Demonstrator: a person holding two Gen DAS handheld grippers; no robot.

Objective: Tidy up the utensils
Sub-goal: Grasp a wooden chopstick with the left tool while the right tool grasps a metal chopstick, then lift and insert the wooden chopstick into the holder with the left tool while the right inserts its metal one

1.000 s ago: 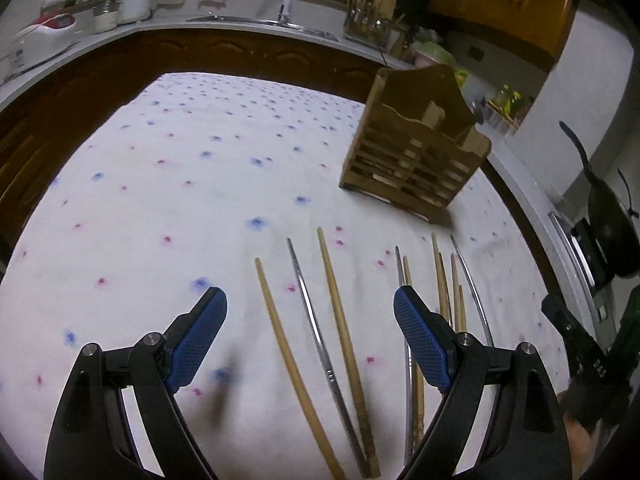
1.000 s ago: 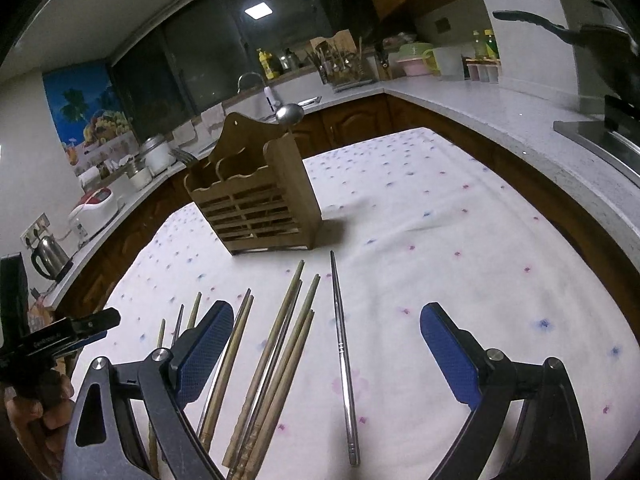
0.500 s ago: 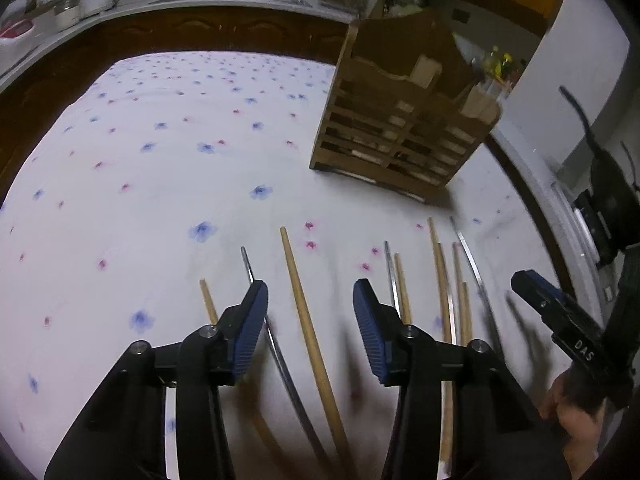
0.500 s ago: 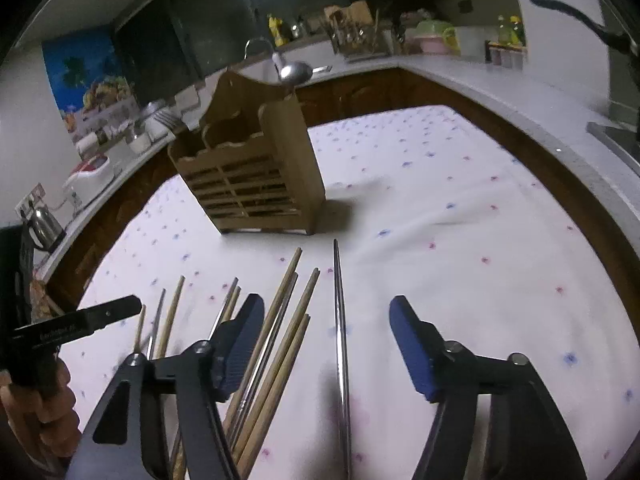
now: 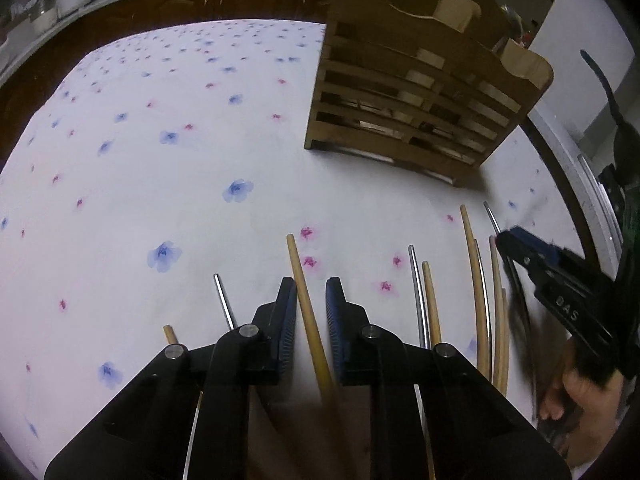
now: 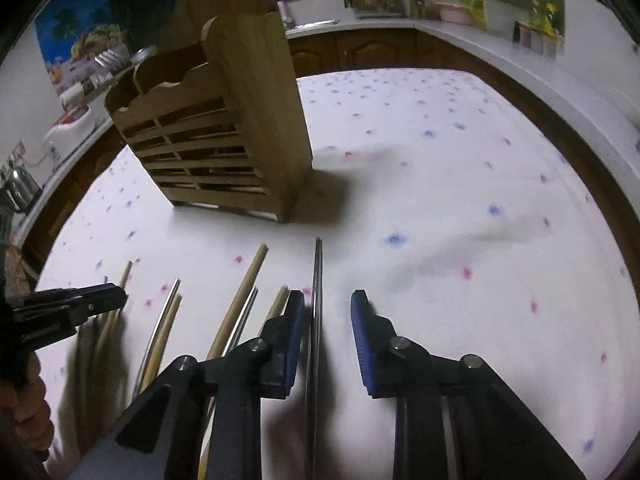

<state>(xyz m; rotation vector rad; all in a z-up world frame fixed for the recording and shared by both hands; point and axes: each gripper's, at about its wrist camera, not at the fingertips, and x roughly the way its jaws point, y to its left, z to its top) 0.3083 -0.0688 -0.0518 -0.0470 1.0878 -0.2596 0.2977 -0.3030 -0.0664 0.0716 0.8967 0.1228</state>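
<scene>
Several wooden and metal chopsticks lie side by side on a floral cloth. My left gripper point(image 5: 310, 292) straddles a wooden chopstick point(image 5: 305, 292); its jaws are narrow, with a small gap still showing on the right side. My right gripper point(image 6: 327, 308) straddles a metal chopstick point(image 6: 317, 280), jaws partly closed with a gap on the right side. The wooden slatted utensil holder point(image 5: 420, 92) stands beyond, also in the right wrist view point(image 6: 224, 136). Each gripper shows in the other's view, the right one point(image 5: 520, 248) and the left one point(image 6: 100, 296).
Loose chopsticks lie right of my left gripper point(image 5: 476, 280) and left of my right gripper point(image 6: 236, 308). The cloth-covered table point(image 6: 460, 200) is ringed by dark cabinets and a counter point(image 6: 500, 40) with jars, a dish rack and a sink.
Both grippers have lowered onto the chopsticks and moved forward toward the holder. Both sets of jaws have narrowed steadily, the left around a wooden chopstick, the right around a metal one.
</scene>
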